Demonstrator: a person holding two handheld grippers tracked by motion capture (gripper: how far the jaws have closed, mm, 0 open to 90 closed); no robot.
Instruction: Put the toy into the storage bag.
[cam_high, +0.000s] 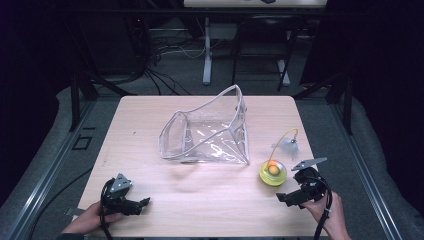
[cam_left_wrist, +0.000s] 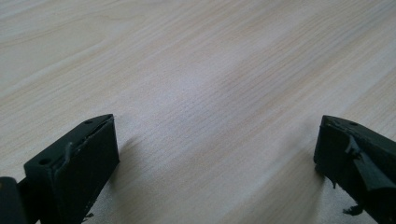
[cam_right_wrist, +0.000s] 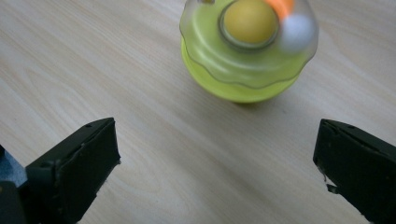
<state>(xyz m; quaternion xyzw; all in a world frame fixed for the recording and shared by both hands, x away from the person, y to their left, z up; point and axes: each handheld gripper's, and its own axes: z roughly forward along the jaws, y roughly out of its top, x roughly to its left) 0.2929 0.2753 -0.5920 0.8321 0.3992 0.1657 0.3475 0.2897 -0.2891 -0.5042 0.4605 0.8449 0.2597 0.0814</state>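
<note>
A clear plastic pouch (cam_high: 210, 134) with a white rim stands open in the middle of the table. To its right sits a round yellow-green toy (cam_high: 273, 173) with an orange ball on top and a thin wand that ends in a pale feathery tuft (cam_high: 290, 145). My right gripper (cam_high: 281, 197) is open just in front of that toy (cam_right_wrist: 245, 51), with nothing between its jaws. My left gripper (cam_high: 144, 202) is open at the near left, over bare wood (cam_left_wrist: 205, 93), far from both objects.
The light wooden table (cam_high: 150, 115) has bare room to the left of and in front of the pouch. Dark frame legs, cables and a white table leg (cam_high: 207, 55) stand on the floor beyond the far edge. A hand holds each gripper at the near edge.
</note>
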